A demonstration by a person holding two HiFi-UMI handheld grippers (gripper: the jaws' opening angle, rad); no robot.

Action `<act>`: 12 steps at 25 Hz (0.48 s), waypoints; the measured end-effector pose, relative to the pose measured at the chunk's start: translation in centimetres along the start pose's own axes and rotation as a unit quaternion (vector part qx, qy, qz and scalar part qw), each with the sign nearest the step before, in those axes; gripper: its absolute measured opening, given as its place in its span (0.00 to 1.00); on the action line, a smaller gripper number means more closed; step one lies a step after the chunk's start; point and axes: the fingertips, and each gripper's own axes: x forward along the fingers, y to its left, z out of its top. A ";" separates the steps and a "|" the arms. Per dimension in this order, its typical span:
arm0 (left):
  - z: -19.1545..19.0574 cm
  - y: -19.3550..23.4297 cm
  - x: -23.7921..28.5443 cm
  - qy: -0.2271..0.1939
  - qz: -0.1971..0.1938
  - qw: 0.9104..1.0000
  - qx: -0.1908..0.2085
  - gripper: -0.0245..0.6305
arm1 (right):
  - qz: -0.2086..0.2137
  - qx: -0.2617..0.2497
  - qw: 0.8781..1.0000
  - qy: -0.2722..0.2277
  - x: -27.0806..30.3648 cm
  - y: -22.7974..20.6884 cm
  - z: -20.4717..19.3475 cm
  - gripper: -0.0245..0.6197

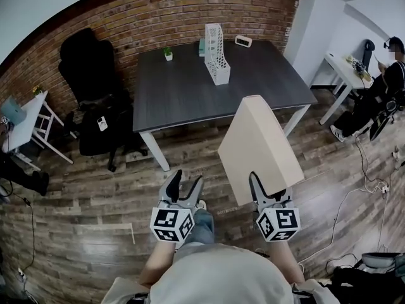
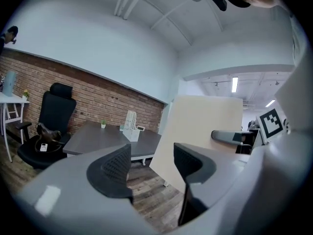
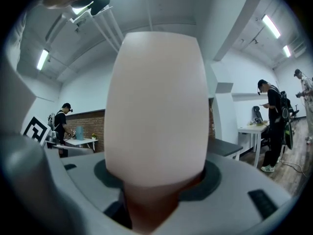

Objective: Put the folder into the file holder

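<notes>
Beige folder (image 1: 259, 147): in the air over the wood floor (image 1: 95, 195), well short of the near edge of the desk (image 1: 183, 100); it stands tilted and is held at its lower end only.
Right tongs (image 1: 267, 192): clamped on the lower end of the folder, set wide because the folder is thick.
Left tongs (image 1: 186, 181): apart, nothing between them, near the right tongs.
File holder (image 1: 216, 54): white, lattice walls, upright about the middle of the desk, a little toward the far edge; I see nothing inside it.
Also on the desk: a small plant (image 1: 168, 54) near the far edge.
Risk, grip: one low grip on a tall folder; I think it can swing or slip if moved fast.
Risk, holder: it looks light; a push from the folder against its wall may slide it or tip it, since the left tongs do not steady it.
</notes>
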 end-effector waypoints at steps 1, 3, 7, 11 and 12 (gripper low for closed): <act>0.2 0.6 1.2 0.002 -0.003 1.000 0.000 0.45 | -0.002 -0.002 1.000 0.000 1.3 -0.4 0.1 0.46; 0.6 1.8 3.6 0.009 -0.011 1.000 0.000 0.50 | -0.006 -0.004 1.000 0.001 3.9 -1.0 0.5 0.46; 2.1 4.3 8.0 0.019 -0.022 1.000 0.004 0.53 | -0.014 -0.005 1.000 0.001 9.0 -2.1 1.5 0.46; 4.0 6.7 12.2 0.018 -0.031 0.999 0.009 0.55 | -0.025 -0.007 1.000 -0.001 13.5 -2.9 2.5 0.46; 4.4 7.2 13.2 0.017 -0.033 0.999 0.010 0.55 | -0.027 -0.007 1.000 -0.002 14.6 -3.1 2.7 0.46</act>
